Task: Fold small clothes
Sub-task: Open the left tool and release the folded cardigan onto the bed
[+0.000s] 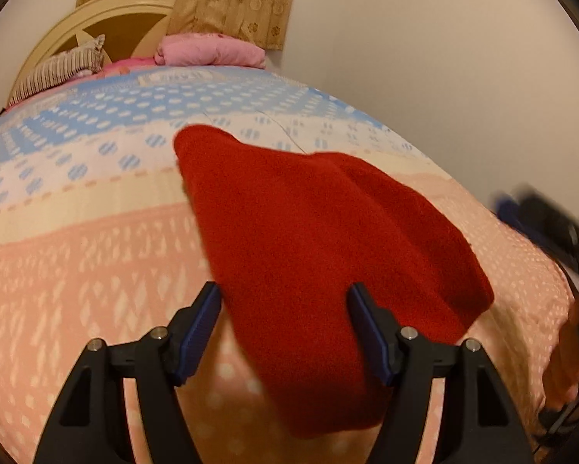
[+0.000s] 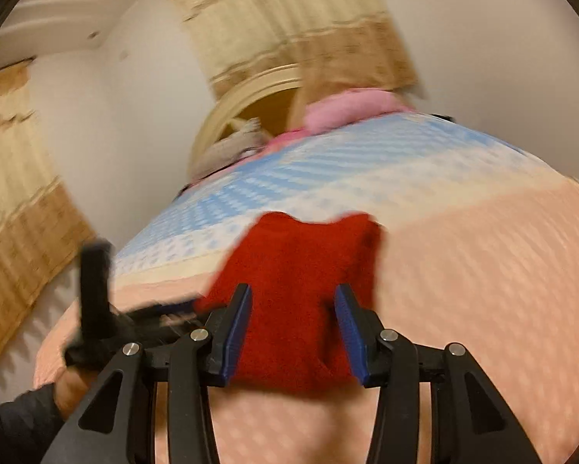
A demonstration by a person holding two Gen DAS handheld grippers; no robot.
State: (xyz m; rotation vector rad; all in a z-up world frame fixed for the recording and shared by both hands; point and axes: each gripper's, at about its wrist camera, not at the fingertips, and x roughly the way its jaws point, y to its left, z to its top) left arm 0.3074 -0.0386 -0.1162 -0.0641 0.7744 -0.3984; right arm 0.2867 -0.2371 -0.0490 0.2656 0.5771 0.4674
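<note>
A small red fleece garment (image 1: 308, 251) lies folded on the patterned bedspread (image 1: 76, 270), with one flap doubled over on its right side. My left gripper (image 1: 284, 288) is open just above its near edge; the blue pads stand wide apart and do not press the cloth. In the right wrist view the same red garment (image 2: 301, 263) lies flat under my right gripper (image 2: 293, 290), which is open, its pads standing clear of the fabric between them. The view is blurred.
The bedspread (image 2: 482, 290) is pink near me, then cream and blue further off. At the head of the bed are a pink folded blanket (image 1: 212, 52), a striped pillow (image 1: 61, 69) and a cream headboard (image 1: 107, 15). A person's hand (image 2: 70, 386) shows at lower left.
</note>
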